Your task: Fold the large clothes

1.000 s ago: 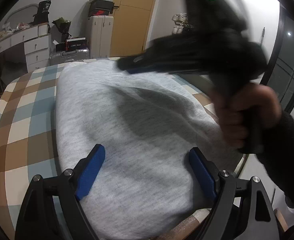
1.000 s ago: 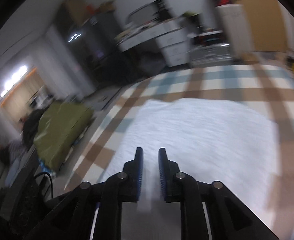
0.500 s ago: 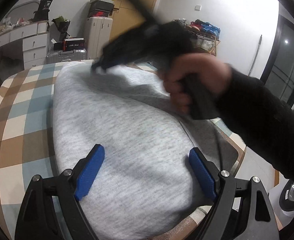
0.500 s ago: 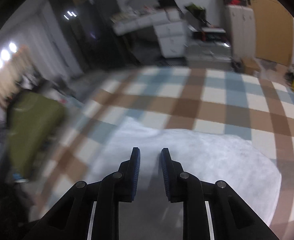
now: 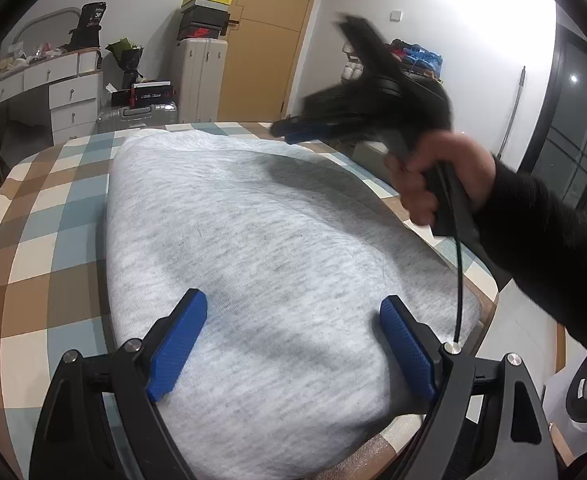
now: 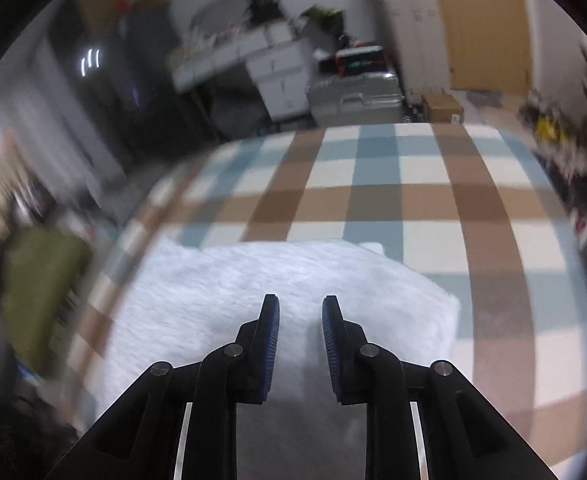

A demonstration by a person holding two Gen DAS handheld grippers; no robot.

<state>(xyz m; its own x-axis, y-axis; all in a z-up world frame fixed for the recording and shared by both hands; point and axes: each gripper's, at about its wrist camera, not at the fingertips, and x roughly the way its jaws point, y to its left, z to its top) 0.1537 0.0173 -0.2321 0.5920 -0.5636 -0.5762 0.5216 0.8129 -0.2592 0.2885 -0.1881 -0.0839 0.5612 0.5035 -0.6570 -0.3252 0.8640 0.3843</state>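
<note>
A folded grey garment [image 5: 261, 248] lay on the checked bed [image 5: 33, 216]. Left tongs [image 5: 293, 344] gaped wide above it; right tongs [image 6: 300, 332], at two o'clock, stood narrow and empty, probably smoothing.

Grey garment [image 5: 277, 248]: matt knit cloth; checked bedcover [image 5: 41, 216]: smooth woven cloth.

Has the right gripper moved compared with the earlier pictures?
Yes. In the left wrist view the right gripper has swung right, off the grey garment, toward the shoe rack.
</note>
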